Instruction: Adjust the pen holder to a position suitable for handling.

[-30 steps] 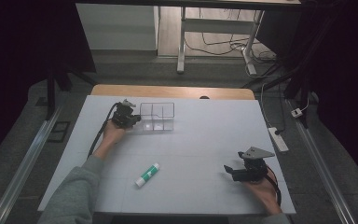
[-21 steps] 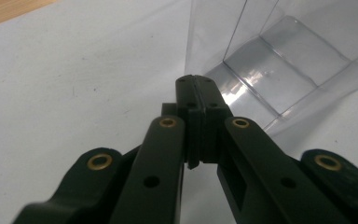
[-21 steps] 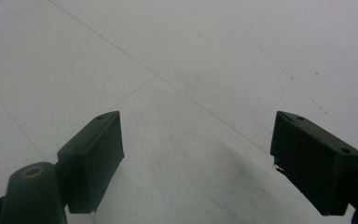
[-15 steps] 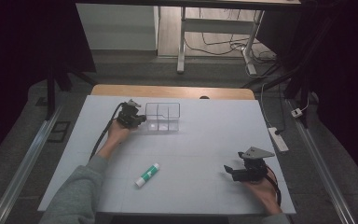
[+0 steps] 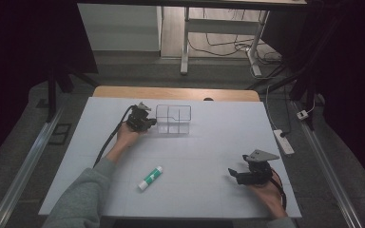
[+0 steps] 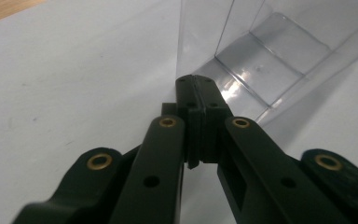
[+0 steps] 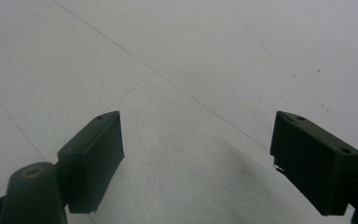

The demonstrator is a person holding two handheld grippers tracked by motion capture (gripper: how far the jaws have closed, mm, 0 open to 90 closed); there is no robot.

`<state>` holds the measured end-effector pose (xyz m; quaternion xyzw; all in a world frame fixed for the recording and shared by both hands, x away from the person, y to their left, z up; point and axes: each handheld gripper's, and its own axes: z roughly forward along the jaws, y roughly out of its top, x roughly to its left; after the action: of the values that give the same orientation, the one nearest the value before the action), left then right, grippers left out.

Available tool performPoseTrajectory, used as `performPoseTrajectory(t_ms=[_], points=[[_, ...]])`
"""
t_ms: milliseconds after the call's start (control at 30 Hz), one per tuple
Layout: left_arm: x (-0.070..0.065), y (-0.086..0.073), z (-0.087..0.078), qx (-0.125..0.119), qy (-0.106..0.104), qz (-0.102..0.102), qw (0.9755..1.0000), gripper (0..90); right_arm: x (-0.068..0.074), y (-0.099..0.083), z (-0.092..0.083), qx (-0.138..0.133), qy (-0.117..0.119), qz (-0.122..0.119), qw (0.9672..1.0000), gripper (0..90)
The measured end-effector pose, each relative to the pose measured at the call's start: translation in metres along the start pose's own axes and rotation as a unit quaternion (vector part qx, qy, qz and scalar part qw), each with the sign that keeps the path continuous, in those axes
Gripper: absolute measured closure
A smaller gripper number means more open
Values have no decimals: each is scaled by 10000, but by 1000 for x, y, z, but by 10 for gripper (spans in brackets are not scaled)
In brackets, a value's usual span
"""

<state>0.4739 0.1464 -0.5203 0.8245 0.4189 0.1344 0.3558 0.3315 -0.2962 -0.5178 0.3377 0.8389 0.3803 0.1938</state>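
Note:
A clear plastic box [image 5: 173, 119] with dividers stands at the back of the white table [image 5: 209, 156], left of centre. My left gripper [image 5: 148, 122] is at the box's left end. In the left gripper view its jaws are pressed together at the tip [image 6: 196, 84], pinching the near wall of the box [image 6: 270, 70]. A green and white glue stick [image 5: 150, 177] lies on the table nearer the front, apart from both grippers. My right gripper [image 5: 233, 173] rests low at the front right. Its jaws [image 7: 196, 140] stand wide open over bare table.
A wooden edge [image 5: 176, 93] runs behind the white surface. A white power strip [image 5: 283, 141] lies on the floor off the table's right side. Metal rails [image 5: 24, 166] flank the table. The left gripper's cable [image 5: 108, 142] trails along the person's forearm.
My left gripper and the clear box have moved together to the right along the back of the table. The right gripper and the glue stick have stayed where they were.

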Motion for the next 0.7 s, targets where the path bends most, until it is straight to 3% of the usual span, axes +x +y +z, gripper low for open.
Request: performPoseTrajectory(t_ms=[433, 700], points=[[-15, 8, 9, 0, -149, 165, 9998, 884, -1, 0, -1, 22, -23, 9, 10000, 163], [-19, 9, 15, -56, -138, 153, 9998, 884, -1, 0, -1, 34, -42, -5, 10000, 163]])
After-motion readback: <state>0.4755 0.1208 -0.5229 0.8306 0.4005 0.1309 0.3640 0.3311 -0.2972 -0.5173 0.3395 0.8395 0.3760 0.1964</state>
